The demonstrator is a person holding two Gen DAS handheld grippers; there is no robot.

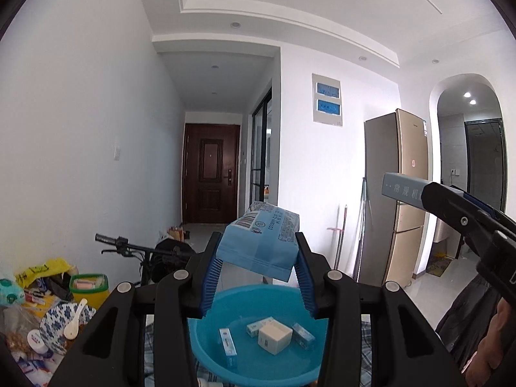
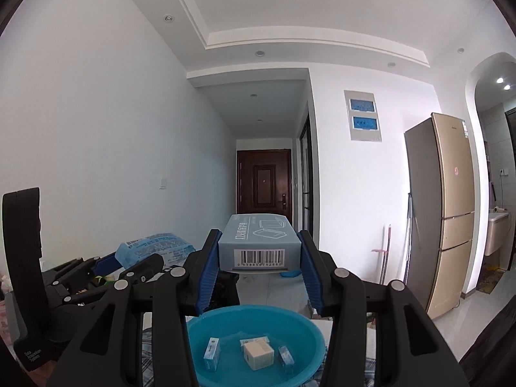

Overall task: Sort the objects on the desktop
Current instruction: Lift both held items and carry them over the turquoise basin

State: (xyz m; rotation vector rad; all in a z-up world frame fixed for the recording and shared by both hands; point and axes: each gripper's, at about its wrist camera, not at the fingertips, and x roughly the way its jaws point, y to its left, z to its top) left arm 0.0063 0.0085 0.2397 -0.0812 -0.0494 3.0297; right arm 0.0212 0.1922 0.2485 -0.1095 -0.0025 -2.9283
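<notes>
Both loaded: left gripper (image 1: 258, 258) clamped a soft blue packet (image 1: 259, 242), right gripper (image 2: 259, 251) a grey box (image 2: 259, 242), above the basin (image 1: 209, 351). Packet sagged, tilted; could've slipped, missed basin.

Soft, even daylight fills the white room, while small recessed ceiling lights (image 1: 235, 24) add little and two bright spots glow inside the arched doorway (image 1: 469, 98) at right. Both fisheye views bend walls and ceiling lines and darken to black at the rounded corners. The fridge (image 2: 441, 206) shows a pale sheen; the black gripper frames close to the lens sit in deep shadow, slightly soft.
</notes>
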